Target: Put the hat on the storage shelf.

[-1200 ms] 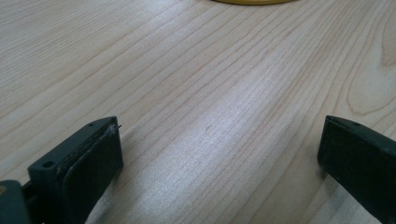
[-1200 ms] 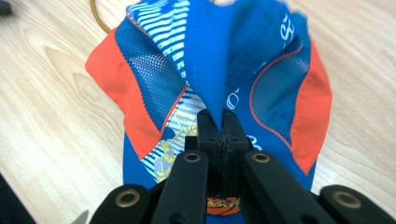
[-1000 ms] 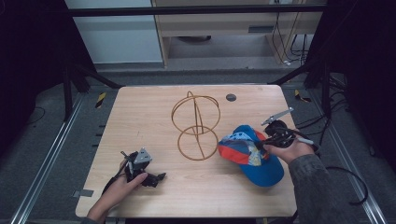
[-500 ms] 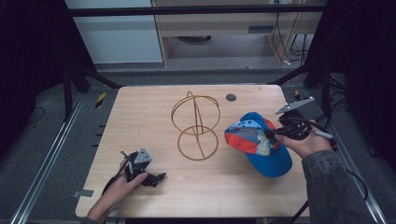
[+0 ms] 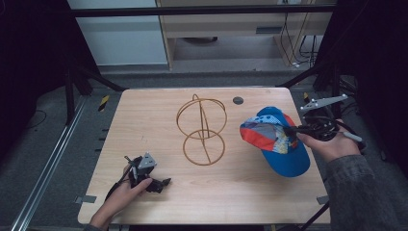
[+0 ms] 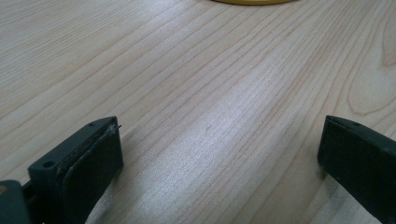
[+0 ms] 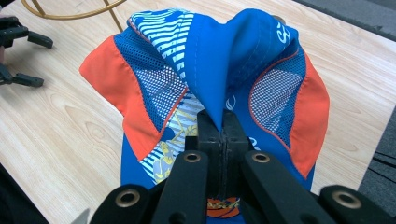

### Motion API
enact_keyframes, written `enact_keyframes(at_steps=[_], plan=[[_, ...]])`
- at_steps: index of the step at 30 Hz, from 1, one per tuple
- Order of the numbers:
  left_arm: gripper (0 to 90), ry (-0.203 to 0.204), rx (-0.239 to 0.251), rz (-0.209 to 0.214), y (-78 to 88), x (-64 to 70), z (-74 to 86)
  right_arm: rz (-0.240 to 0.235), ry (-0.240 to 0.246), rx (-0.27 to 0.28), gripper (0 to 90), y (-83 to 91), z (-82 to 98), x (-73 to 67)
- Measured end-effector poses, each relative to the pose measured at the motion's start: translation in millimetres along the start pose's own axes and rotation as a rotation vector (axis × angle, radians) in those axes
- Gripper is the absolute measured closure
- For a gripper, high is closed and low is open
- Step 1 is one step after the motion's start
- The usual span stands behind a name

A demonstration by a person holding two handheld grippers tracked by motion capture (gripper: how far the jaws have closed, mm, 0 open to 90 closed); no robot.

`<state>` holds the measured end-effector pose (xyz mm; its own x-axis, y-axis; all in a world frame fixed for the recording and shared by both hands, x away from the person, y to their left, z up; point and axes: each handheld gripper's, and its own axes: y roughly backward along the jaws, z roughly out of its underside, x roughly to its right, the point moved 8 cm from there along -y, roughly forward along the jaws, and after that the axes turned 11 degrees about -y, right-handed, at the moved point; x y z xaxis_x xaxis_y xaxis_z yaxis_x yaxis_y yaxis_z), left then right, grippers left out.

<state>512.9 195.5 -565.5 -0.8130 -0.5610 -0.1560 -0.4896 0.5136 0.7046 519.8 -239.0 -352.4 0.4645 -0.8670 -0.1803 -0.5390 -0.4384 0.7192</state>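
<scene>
Cap (image 5: pixel 281 139): sitting right of centre in the high view, toward the right edge of the counter (image 5: pixel 144 125); crown raised off the wood, blue brim drooping toward the lower right of the frame.
Cap, close up (image 7: pixel 210 88): blue, orange and mesh panels bunching into a fold that runs down into the jaws at bottom centre of the right gripper view.
Handling: judging as light and soft; fabric creasing under the pinch, mesh likely stretching, brim looking stiffer and hanging under its own weight; no sign of anything fragile or slippery.
Where to grip: pinching a crown fold, as here, looking secure enough; the stiff brim edge looking like the alternative for steering the opening.
Right gripper (image 5: pixel 292 130): clamping the crown fabric, jaws pressed together with only cloth between them; hand wrapping the body at the right edge of the high view.
Right gripper, own view (image 7: pixel 216 130): closing tight on the blue fold.
Wire stand (image 5: pixel 202 130): gold rings standing upright at frame centre, just left of the cap, apart from it; judging as the probable perch for the cap.
Containers: none visible; the wire stand carrying nothing.
Left gripper (image 5: pixel 163 183): resting low on the counter at lower left of the high view, well apart from the cap.
Left gripper, own view (image 6: pixel 219 154): jaws spread wide over bare wood, gripping nothing.
</scene>
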Motion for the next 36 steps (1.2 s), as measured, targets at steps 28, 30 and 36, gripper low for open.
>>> enact_keyframes(at_steps=[28,30,36], plan=[[0.0,0.001,-0.003,0.001,0.2,0.1,0.1,-0.029,0.056,0.132,89.9,29.1,-65.5,-33.1],[0.0,0.001,-0.003,0.000,0.2,0.1,0.1,-0.031,0.059,0.140,89.9,31.4,-71.6,-35.8],[0.0,0.002,-0.003,-0.002,0.2,0.2,0.1,-0.040,0.076,0.162,89.9,34.2,-93.5,-47.9]])
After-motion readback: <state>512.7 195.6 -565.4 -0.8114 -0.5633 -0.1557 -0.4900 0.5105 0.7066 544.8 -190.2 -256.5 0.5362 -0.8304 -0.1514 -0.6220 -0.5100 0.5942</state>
